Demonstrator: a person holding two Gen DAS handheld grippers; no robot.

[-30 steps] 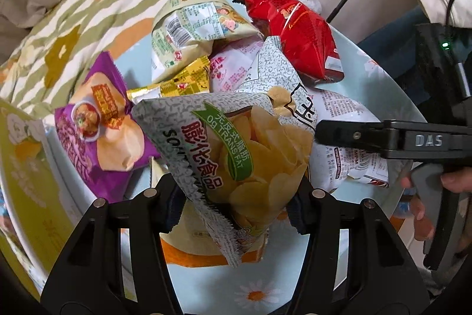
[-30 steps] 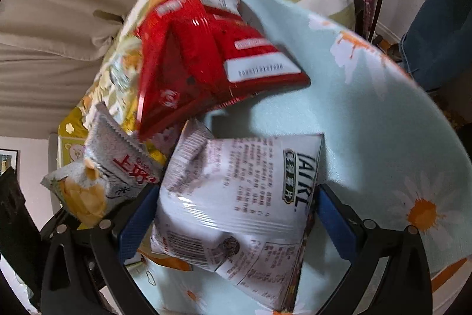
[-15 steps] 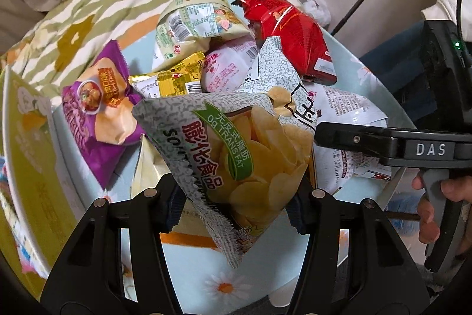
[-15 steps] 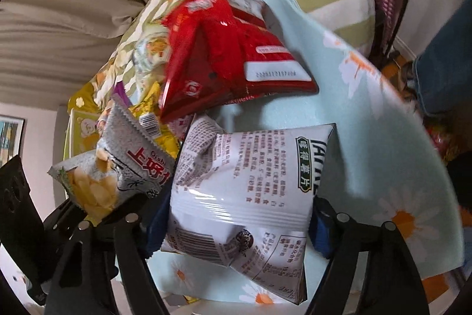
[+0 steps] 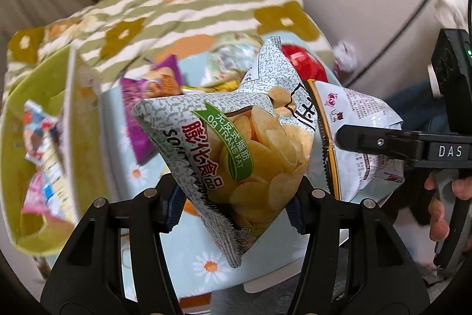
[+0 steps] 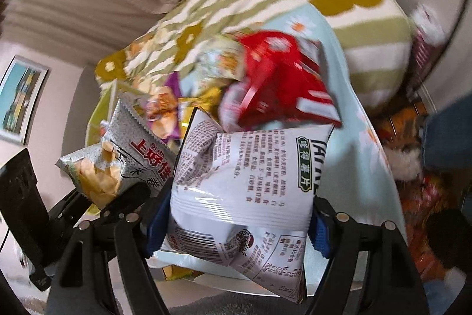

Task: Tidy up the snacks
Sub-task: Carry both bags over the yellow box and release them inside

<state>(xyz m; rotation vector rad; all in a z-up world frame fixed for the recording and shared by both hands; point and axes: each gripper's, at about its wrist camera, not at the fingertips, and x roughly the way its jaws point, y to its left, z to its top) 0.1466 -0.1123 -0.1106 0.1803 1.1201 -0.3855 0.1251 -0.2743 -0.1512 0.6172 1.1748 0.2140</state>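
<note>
Right now your left gripper [image 5: 236, 197] clamps the grey chip bag [image 5: 236, 143] and your right gripper [image 6: 236, 222] clamps the white snack bag [image 6: 244, 182], both above the table's [image 5: 203, 244] near edge.

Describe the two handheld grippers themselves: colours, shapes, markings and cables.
The left gripper is matte black, with two angular arms joined by silver rivets and ridged dark blue pads on its fingers. The right gripper has the same black build, silver rivets and brighter blue pads. From the left camera, its side carries white "DAS" lettering, a small green light glows on the black housing, and a thin black cable runs above.
</note>
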